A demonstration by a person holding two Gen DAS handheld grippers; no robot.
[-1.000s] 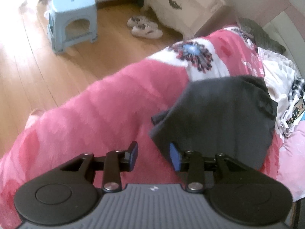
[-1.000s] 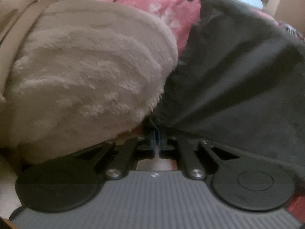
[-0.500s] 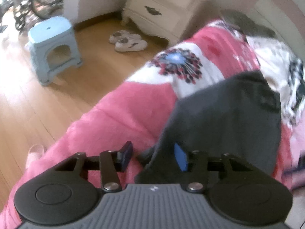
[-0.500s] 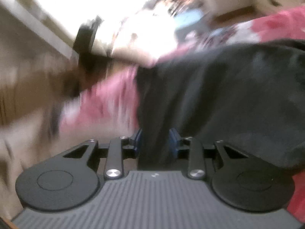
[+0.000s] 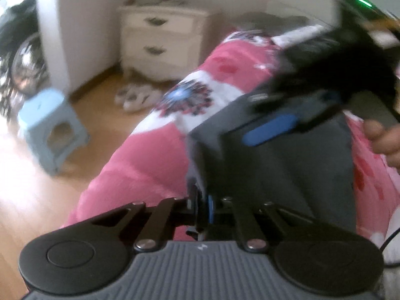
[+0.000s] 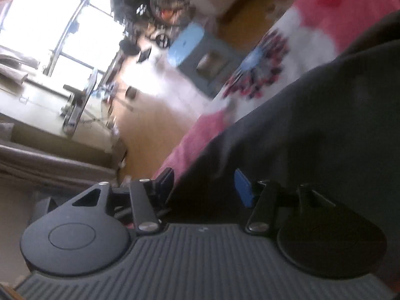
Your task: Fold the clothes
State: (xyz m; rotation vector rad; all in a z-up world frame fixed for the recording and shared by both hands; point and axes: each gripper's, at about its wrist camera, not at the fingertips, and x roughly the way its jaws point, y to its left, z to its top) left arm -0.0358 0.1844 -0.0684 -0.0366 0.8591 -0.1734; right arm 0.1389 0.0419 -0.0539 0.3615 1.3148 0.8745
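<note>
At the bottom of the left wrist view, the left gripper [image 5: 203,206] is closing its jaws on a fold of the dark grey garment [image 5: 287,175], with the cloth's edge pinched between the blue pads. From that pinch the garment rises and spreads away across the pink bedspread [image 5: 150,165], which carries a white patch with a dark round flower print [image 5: 186,97]. Above the cloth, the right gripper [image 5: 287,122] crosses the upper right of the picture, blurred, one blue pad facing the camera; part of a hand [image 5: 385,140] shows at the right edge behind it.

Seen through its own tilted camera, the right gripper [image 6: 205,187] is opening its jaws. The garment [image 6: 312,125] lies between its spread fingers, but neither pad presses on it.

Beyond the bed's edge lies a wooden floor [image 5: 30,180] with a light blue plastic stool [image 5: 50,127], a pair of white shoes [image 5: 137,96] and a cream bedside cabinet with two drawers [image 5: 160,42]. A wheel shows at the far left, too blurred to tell more. Bright windows [image 6: 50,25] fill the upper left of the right wrist view.
</note>
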